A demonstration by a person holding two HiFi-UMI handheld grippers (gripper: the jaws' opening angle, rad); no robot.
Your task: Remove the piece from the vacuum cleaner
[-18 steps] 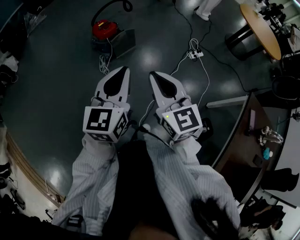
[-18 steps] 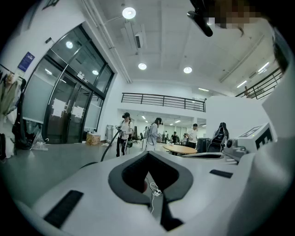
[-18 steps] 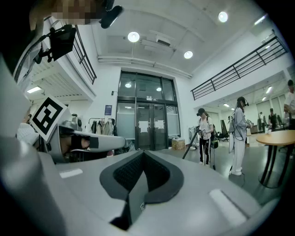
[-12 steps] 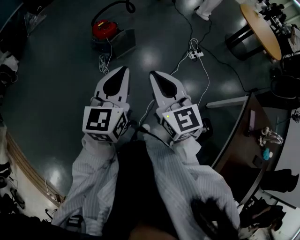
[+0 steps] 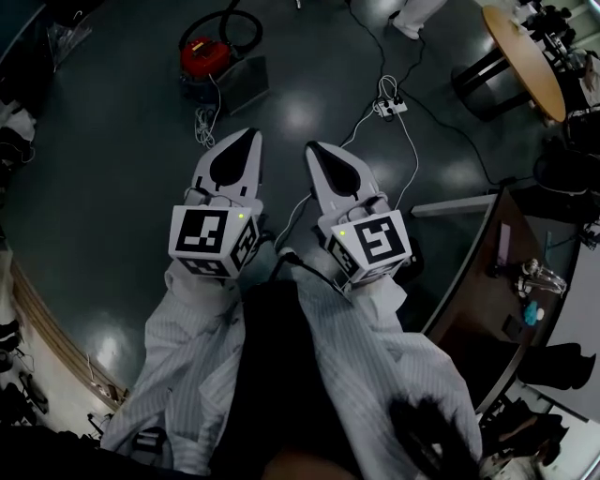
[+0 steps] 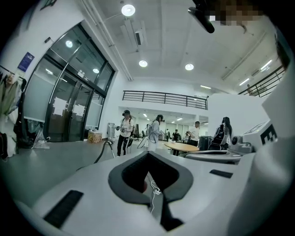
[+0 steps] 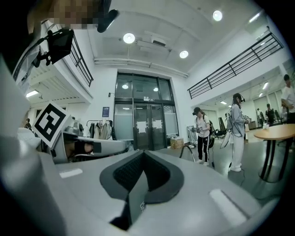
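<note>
While sitting fully closed and empty, the left gripper [image 5: 242, 145] and right gripper [image 5: 319, 155] are hovering well apart from the red vacuum cleaner [image 5: 204, 58] on the floor [image 5: 112, 169] ahead. Approach step is likely beginning; next move is calling for walking closer and opening the jaws.

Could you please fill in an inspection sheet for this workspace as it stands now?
Surface: dark glossy floor, lights reflected.
Job's things: red vacuum cleaner on the floor ahead, black hose looped over it; untouched.
Clutter: grey box beside the vacuum cleaner.
Grippers: left gripper and right gripper both shut, empty, side by side, short of the vacuum cleaner.
Cables: white cord bundled by the vacuum cleaner; power strip with leads across the floor.
Surroundings: round table, desk, people standing.
</note>
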